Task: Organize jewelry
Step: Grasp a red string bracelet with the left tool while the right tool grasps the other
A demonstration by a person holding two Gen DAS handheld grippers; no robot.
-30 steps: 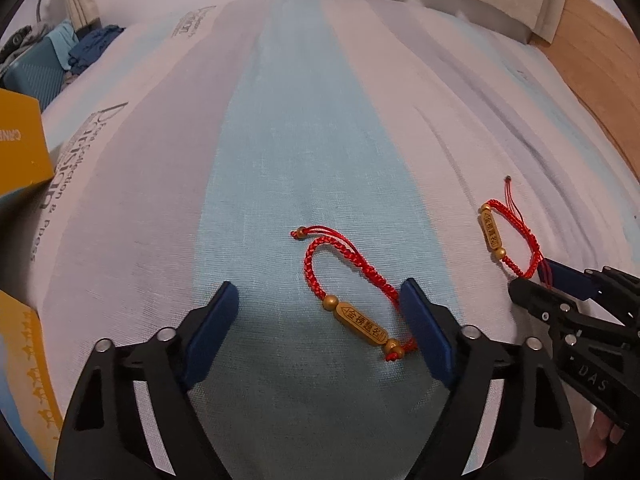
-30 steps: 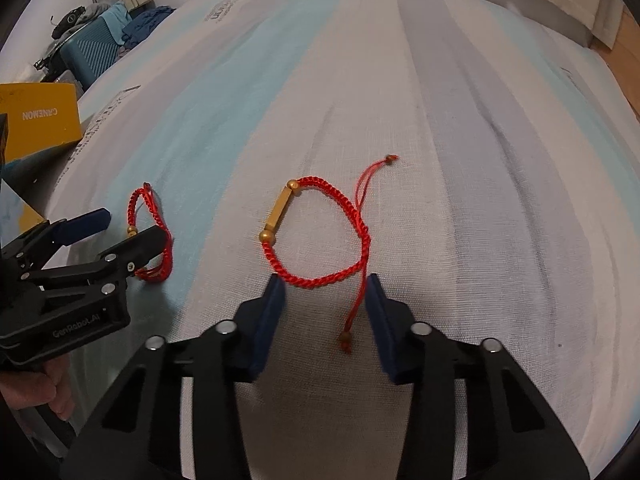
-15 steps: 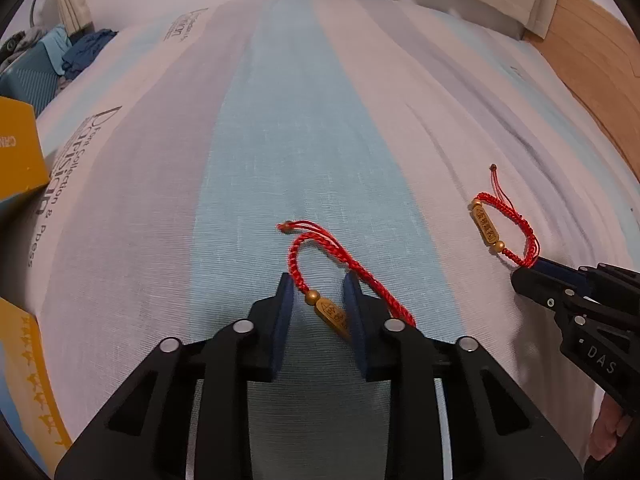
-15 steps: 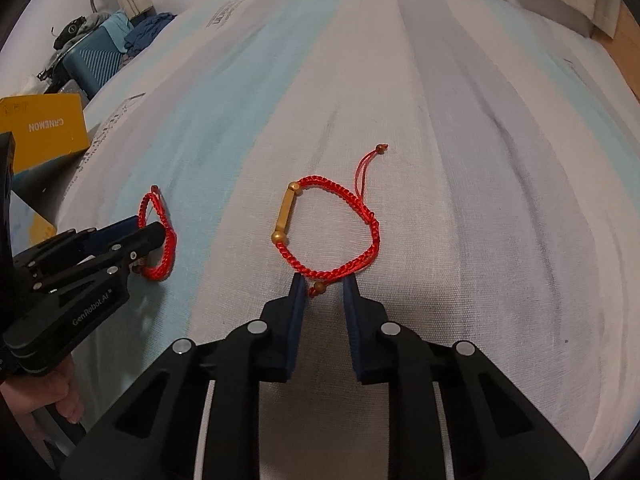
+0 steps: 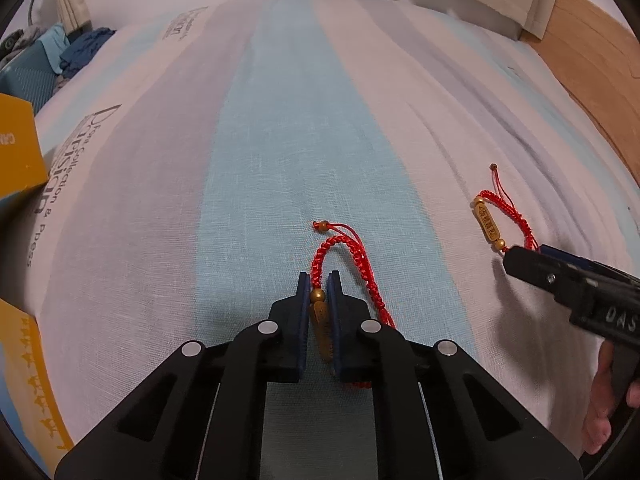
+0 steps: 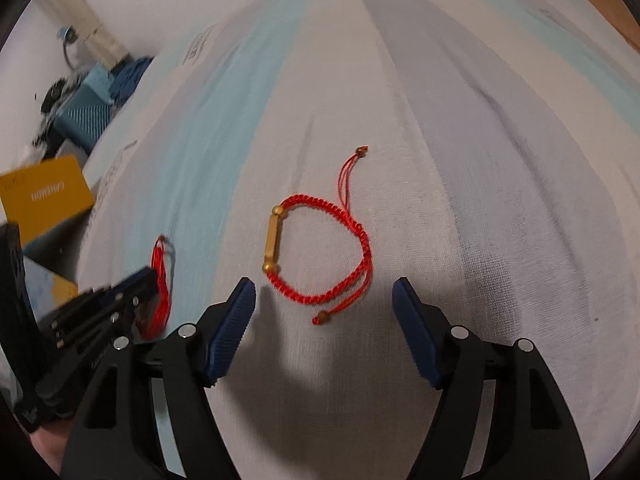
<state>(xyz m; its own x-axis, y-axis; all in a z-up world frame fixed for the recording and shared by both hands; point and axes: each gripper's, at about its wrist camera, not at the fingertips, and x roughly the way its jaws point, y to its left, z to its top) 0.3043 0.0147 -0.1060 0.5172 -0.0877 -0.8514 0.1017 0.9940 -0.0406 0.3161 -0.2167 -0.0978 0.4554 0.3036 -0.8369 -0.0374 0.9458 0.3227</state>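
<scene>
Two red braided bracelets with gold bar charms lie on a striped bedspread. My left gripper (image 5: 319, 280) is shut on the gold charm of the first bracelet (image 5: 352, 248), whose red loop trails ahead of the fingers; it also shows in the right wrist view (image 6: 160, 276). The second bracelet (image 6: 320, 256) lies in a round loop just ahead of my right gripper (image 6: 324, 292), which is open and empty. In the left wrist view this second bracelet (image 5: 490, 220) sits at the right, by the right gripper's tip (image 5: 524, 258).
A yellow box (image 5: 16, 152) stands at the bed's left edge, also seen in the right wrist view (image 6: 44, 196). A blue case and clothes (image 6: 88, 108) lie beyond it. A wooden floor (image 5: 592, 80) runs along the right.
My left gripper closed onto the first bracelet's gold charm. My right gripper closed toward the second bracelet's cord, then opened wide again and drew back, leaving the bracelet on the bed.
</scene>
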